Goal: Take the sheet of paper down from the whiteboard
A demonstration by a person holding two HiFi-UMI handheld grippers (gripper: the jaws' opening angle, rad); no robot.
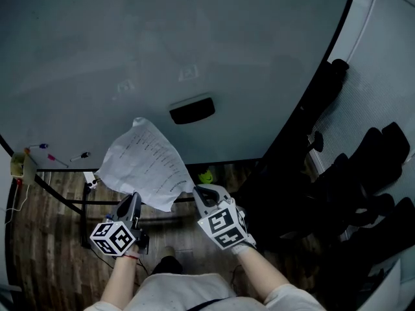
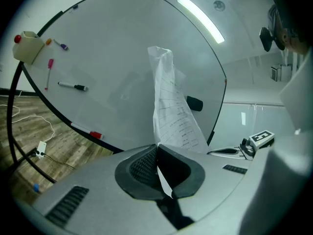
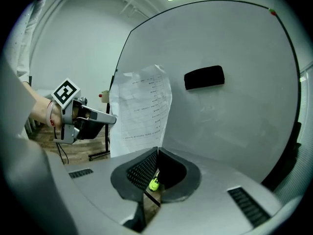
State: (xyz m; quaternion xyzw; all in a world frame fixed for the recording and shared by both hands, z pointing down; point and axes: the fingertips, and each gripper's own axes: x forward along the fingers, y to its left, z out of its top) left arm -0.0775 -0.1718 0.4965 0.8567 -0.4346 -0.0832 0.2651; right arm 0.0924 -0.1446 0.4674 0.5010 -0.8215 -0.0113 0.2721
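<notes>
The left gripper [image 1: 133, 203] and right gripper [image 1: 200, 193], both clamped on its lower corners, hold the white, printed, crumpled sheet of paper [image 1: 146, 164], long axis rising, before the whiteboard [image 1: 194, 44].

The print on the sheet of paper [image 1: 146, 164] is too small to read, and the whiteboard [image 1: 162, 44] is cut off at the far edge.

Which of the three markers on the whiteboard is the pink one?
The middle marker, between the purple marker beside the holder and the black marker nearest the paper.
</notes>
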